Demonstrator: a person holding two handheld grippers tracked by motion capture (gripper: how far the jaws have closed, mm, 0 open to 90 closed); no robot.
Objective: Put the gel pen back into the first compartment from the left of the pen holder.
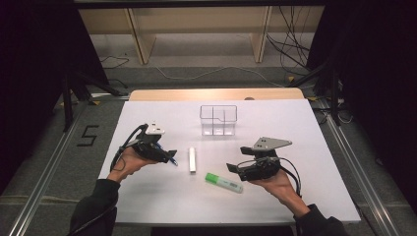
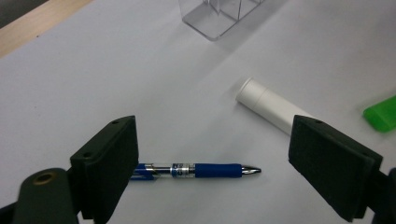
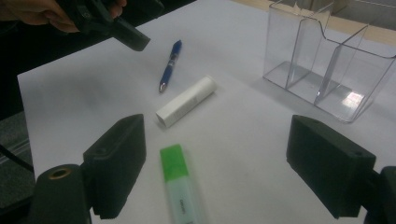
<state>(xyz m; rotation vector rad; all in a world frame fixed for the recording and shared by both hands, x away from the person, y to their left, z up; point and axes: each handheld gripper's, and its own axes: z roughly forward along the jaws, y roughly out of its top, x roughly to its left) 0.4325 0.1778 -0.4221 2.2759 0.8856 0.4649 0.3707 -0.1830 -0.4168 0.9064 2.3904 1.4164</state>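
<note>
Blue pen (image 2: 196, 170) and green highlighter (image 3: 180, 186) lie between the spread, empty jaws of left gripper (image 2: 212, 172) and right gripper (image 3: 219, 172)

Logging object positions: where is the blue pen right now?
In the high view the blue pen lies on the white table sheet, by the left gripper, left of the white tube.

Pen (image 2: 196, 170) tail hidden behind jaw; highlighter (image 3: 184, 193) blurred.
</note>
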